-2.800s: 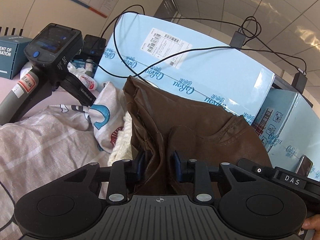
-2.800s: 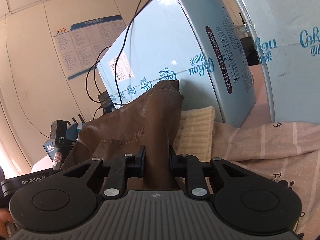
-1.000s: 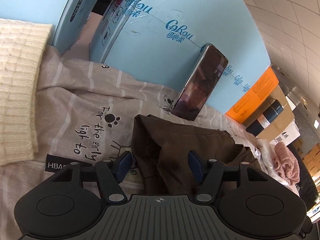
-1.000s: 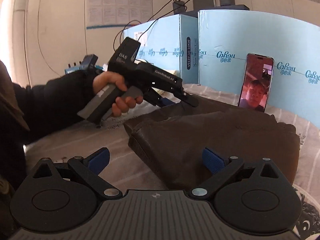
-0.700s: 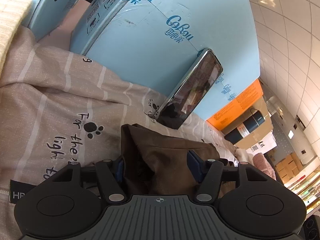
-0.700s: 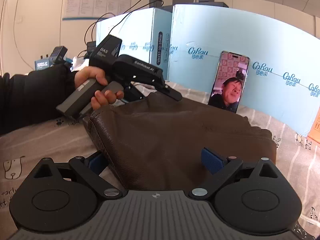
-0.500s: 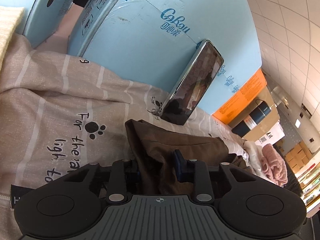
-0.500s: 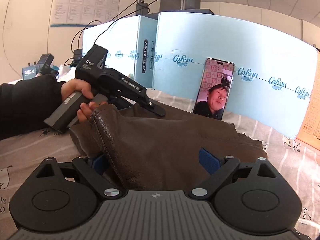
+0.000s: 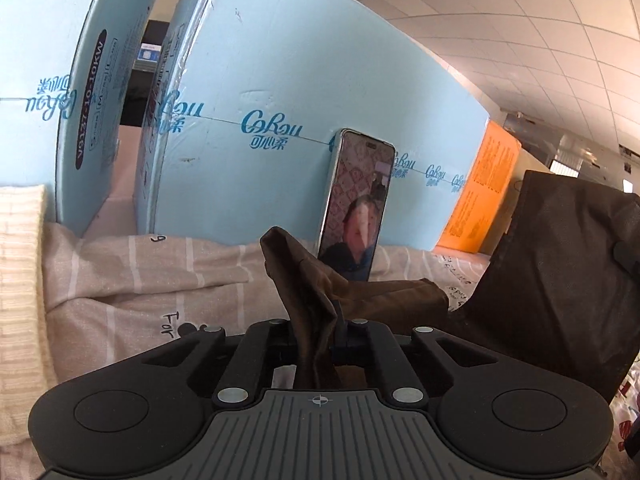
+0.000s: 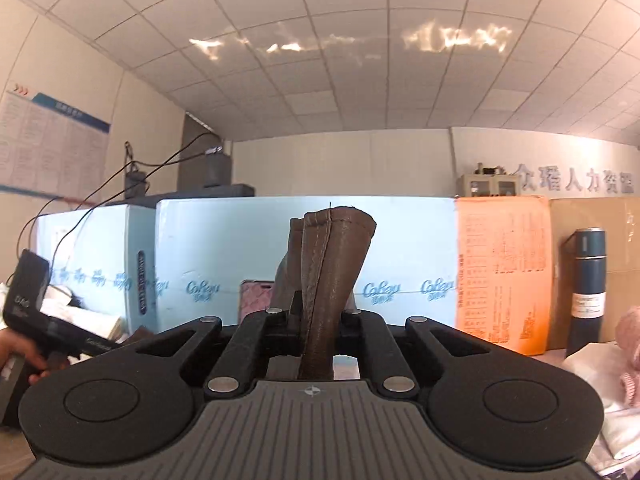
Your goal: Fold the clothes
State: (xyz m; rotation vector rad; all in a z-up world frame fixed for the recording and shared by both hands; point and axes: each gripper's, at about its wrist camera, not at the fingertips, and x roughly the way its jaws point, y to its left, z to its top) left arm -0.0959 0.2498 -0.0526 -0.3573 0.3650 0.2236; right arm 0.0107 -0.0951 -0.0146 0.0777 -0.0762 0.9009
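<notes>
The left tool (image 9: 316,334) is pressed together on a bunched corner of the brown leather-like garment (image 9: 560,272), and the right tool (image 10: 318,320) pinches a stitched, doubled edge of the same garment, which stands up between its fingers. Taking the upright smartphone (image 9: 356,208) as the landmark: the left-hand corner rises just in front of the phone's lower edge, a low fold of brown cloth trails from there along the striped beige bedsheet (image 9: 132,268) to the phone's right, and a broad dark panel of the garment hangs well to the right of it, lifted off the sheet. The phone itself leans against the large pale-blue carton (image 9: 260,92) behind it.

The step in hand looks like lifting the half-folded garment by two corners to carry one half over the other. To do it well, both pinches should hold through the swing; the material looks stiff and heavy, so a loose grip would probably let the layers slide apart. Keeping the two tools level and evenly spaced should hold the held edge taut, so the fold line falls straight. The swing should stay in front of the phone, since a dragging hem could knock it flat. Lowering the far edge first and releasing only once the layers lie aligned on the sheet should give a clean fold.
</notes>
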